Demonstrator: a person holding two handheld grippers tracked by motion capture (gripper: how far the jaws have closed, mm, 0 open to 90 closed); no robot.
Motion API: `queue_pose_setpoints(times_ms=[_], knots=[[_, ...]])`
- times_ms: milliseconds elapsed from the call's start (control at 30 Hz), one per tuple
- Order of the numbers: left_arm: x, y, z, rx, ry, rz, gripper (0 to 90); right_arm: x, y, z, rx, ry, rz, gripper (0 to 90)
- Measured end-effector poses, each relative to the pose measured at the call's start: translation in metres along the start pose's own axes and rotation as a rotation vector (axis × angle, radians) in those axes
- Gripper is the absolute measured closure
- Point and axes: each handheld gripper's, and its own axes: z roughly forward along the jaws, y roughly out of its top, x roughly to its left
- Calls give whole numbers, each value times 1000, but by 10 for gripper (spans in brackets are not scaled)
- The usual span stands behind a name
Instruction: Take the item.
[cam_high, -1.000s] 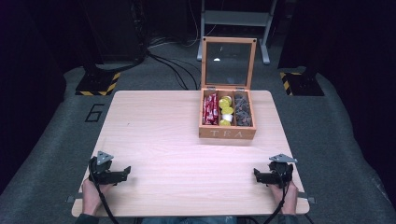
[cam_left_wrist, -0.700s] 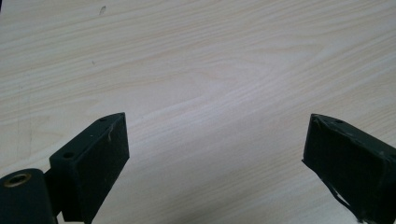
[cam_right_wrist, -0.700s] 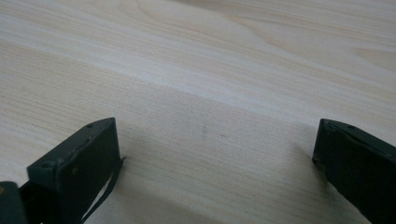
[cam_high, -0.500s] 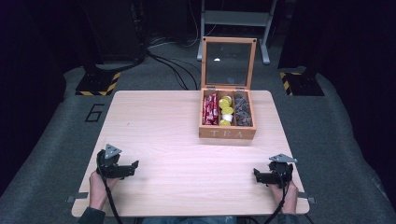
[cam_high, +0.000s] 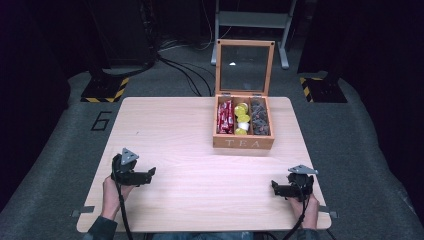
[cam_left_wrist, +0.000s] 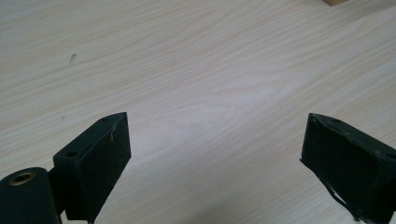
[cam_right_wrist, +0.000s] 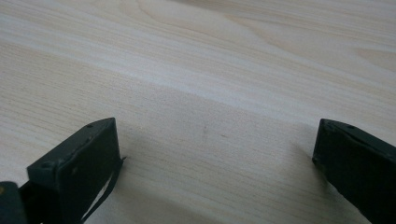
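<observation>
- The left gripper (cam_high: 134, 172) is sitting farther in from the desk's near-left corner than it was a second ago, having come forward and toward the middle; the right gripper (cam_high: 292, 187) is staying where it was, by the near-right corner.
- The left gripper's jaws are standing wide open, with bare desk (cam_left_wrist: 196, 70) wood showing between them in the left gripper view.
- The right gripper's jaws are also gaping wide, holding nothing, over plain wood grain in the right gripper view.
- The left hand (cam_high: 112, 192) and the right hand (cam_high: 306, 210) are each gripping a tool close to the near edge.
- The wooden tea box (cam_high: 243, 142) is standing at the far edge, right of centre, well apart from both grippers, with its glass lid (cam_high: 244, 67) raised upright.
- Inside, red packets (cam_high: 225, 117) are filling the left compartment, yellow pods (cam_high: 242, 117) the middle one, and dark packets (cam_high: 259, 118) the right one.
</observation>
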Motion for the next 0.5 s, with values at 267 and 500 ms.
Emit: queue_pose_setpoints(times_ms=[267, 500], knots=[[-7, 18, 5, -3, -17, 31, 87, 0, 0, 0, 0, 1, 0, 0], [-11, 33, 11, -10, -35, 55, 90, 0, 0, 0, 0, 3, -6, 0]])
